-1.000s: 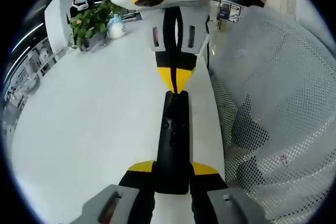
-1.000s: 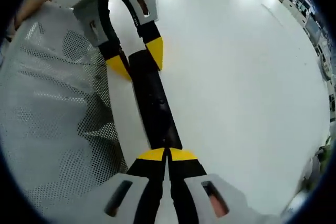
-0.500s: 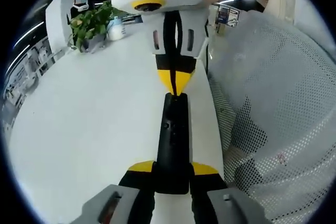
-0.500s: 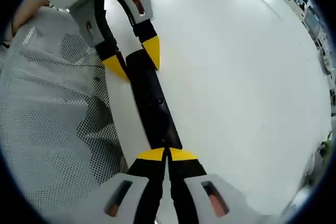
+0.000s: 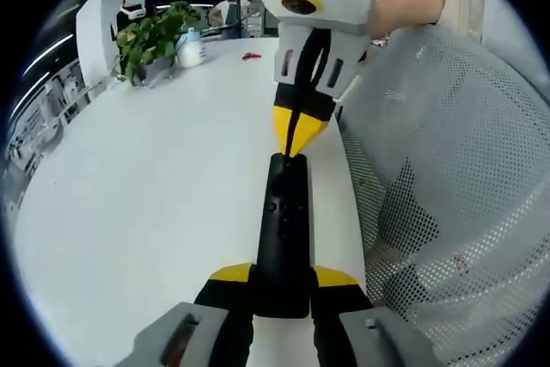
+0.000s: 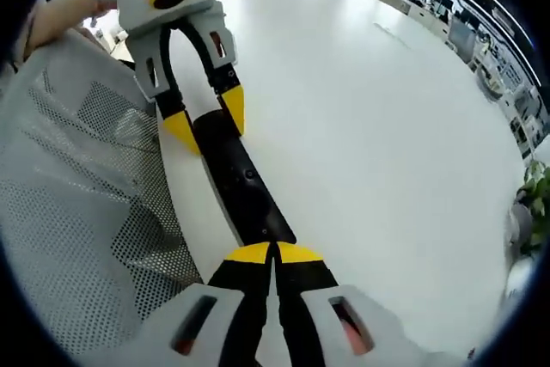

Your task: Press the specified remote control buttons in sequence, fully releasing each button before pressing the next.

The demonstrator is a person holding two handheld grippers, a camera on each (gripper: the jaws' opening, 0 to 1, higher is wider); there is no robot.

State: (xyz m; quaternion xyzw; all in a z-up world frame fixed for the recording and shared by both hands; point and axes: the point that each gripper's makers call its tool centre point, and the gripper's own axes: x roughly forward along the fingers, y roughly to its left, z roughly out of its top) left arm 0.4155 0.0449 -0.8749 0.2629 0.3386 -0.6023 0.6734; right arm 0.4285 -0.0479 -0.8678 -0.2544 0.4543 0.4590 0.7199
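A long black remote control [image 5: 284,229] lies on the white table [image 5: 137,195] near its edge. My left gripper [image 5: 282,274] is shut on the remote's near end, one yellow-tipped finger on each side. My right gripper [image 5: 294,139] comes down from above, shut, with its joined yellow tips resting on the remote's far end. In the right gripper view the right gripper [image 6: 275,252] has its tips together on the end of the remote [image 6: 245,186], and the left gripper [image 6: 206,118] clamps the opposite end.
A white mesh chair back [image 5: 447,178] stands right beside the table edge and shows again as the mesh chair [image 6: 77,204]. A potted plant [image 5: 150,36], a white bottle [image 5: 189,45] and a small red item [image 5: 252,56] sit at the far side.
My right gripper has tilted and its body has swung to the right in the left gripper view, while its tips stay on the remote's end. The left gripper and remote have not moved.
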